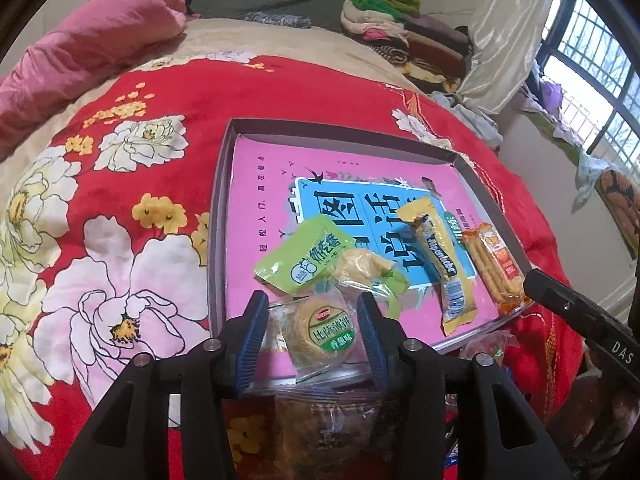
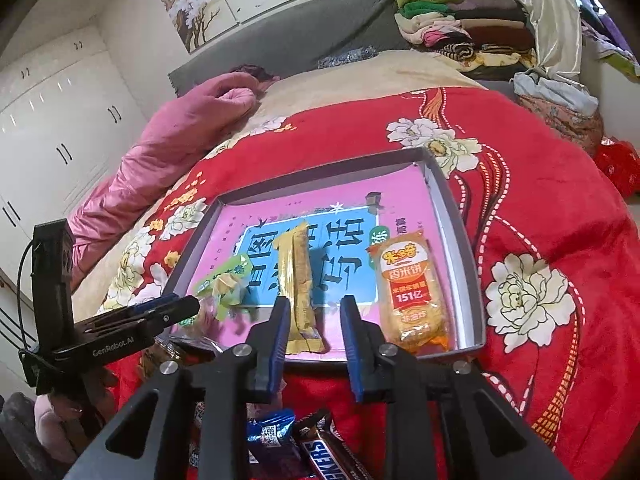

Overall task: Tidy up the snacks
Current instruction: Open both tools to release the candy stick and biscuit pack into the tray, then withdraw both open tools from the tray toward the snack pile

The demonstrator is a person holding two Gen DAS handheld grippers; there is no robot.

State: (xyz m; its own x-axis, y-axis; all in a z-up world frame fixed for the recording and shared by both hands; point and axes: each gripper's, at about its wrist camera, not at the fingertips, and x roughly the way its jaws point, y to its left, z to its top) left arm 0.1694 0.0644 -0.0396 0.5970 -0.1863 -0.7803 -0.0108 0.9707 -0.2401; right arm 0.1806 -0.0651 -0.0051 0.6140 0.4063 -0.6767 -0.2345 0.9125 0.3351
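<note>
Left hand-held gripper (image 1: 314,336) grips biscuit packet (image 1: 322,334) — green pouch (image 1: 306,254) ahead.

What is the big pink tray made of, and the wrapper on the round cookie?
The tray looks like cardboard: thin grey walls, folded corners, a printed matte floor. The round cookie's wrapper looks like clear shiny plastic film: you see the biscuit through it, and it crinkles and glints.

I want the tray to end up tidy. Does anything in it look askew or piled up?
Yes. The green packet lies tilted in the tray, overlapping a clear yellow-snack packet. The yellow bar and orange rice-cracker pack lie side by side, neater.
</note>
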